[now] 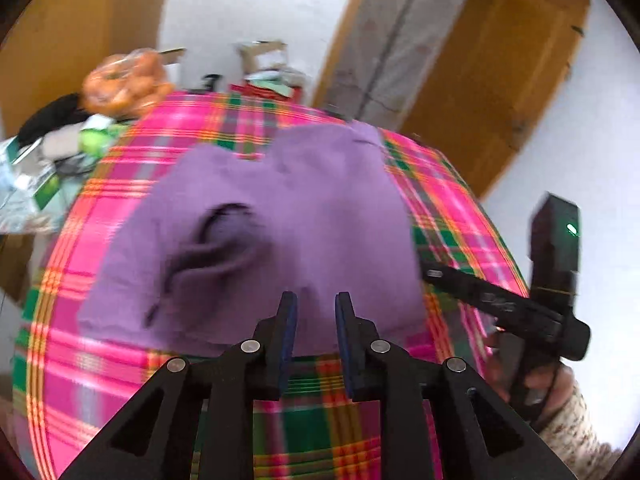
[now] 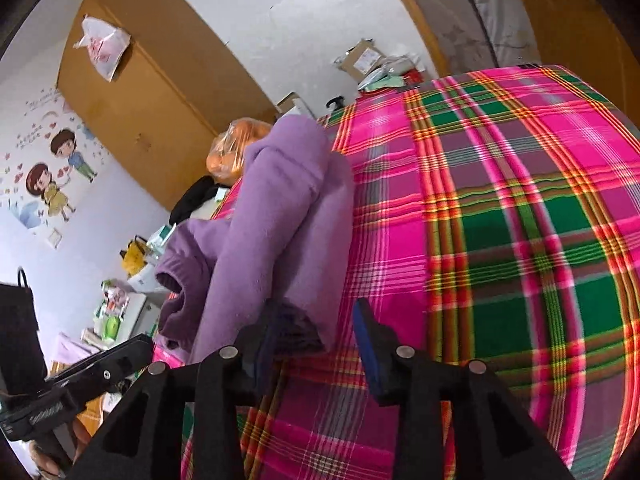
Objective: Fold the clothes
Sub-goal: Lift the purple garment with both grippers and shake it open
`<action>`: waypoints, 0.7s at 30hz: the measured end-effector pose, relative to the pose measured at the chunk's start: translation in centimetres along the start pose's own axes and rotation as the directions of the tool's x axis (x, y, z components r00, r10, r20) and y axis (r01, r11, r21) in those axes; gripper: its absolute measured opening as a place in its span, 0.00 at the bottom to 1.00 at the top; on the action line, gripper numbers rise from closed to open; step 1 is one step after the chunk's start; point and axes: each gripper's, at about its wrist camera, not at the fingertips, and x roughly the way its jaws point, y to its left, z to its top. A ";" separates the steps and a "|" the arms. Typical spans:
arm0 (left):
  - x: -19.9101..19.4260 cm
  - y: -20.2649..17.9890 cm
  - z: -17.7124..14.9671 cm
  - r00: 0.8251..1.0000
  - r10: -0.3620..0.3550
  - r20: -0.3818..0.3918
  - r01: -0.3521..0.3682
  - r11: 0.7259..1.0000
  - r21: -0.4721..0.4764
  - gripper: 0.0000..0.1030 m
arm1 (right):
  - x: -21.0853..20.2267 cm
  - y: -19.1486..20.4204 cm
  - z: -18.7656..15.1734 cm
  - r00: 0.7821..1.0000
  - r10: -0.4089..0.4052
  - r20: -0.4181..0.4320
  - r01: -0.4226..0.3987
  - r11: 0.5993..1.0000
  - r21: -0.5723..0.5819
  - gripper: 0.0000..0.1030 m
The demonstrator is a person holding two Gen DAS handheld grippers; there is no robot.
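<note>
A purple fleece garment (image 1: 280, 216) lies on the pink and green plaid tablecloth (image 1: 452, 208), with a sleeve cuff bunched near its middle. My left gripper (image 1: 316, 316) hovers over the garment's near edge, open, with nothing between its fingers. At the right of the left wrist view a hand in a knit sleeve holds the right gripper's body (image 1: 504, 304) beside the garment's right edge. In the right wrist view the garment (image 2: 280, 208) is heaped at the left. My right gripper (image 2: 316, 332) is open at its near corner, and the cloth edge drapes over the left finger (image 2: 268, 332).
A bag of orange fruit (image 1: 124, 84) and loose packets (image 1: 36, 176) crowd the table's far left. Cardboard boxes (image 2: 364, 58) sit at the back edge. A wooden wardrobe (image 2: 152, 92) and a door (image 1: 500, 80) stand behind. Bare plaid cloth (image 2: 520, 240) spreads to the right.
</note>
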 end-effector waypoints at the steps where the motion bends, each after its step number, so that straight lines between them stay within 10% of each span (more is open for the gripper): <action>1: 0.3 -0.6 -0.1 1.000 -0.004 -0.010 0.004 1.000 0.016 0.21 | 0.2 0.1 0.0 1.000 -0.002 -0.004 0.002 1.000 -0.008 0.37; 9: 1.2 -3.3 -0.3 0.998 -0.046 -0.039 0.048 0.997 0.057 0.24 | 1.6 1.2 0.5 1.000 -0.008 -0.014 0.007 0.999 -0.051 0.48; 16: 3.3 -3.4 0.1 0.997 0.062 -0.048 -0.059 0.996 0.065 0.24 | 3.4 0.6 0.7 0.999 -0.019 -0.047 0.018 1.000 -0.007 0.47; 21: 5.6 -2.3 0.3 0.990 0.107 -0.090 -0.103 0.994 0.047 0.24 | 3.8 0.0 0.8 0.998 -0.042 -0.039 0.042 0.999 0.004 0.18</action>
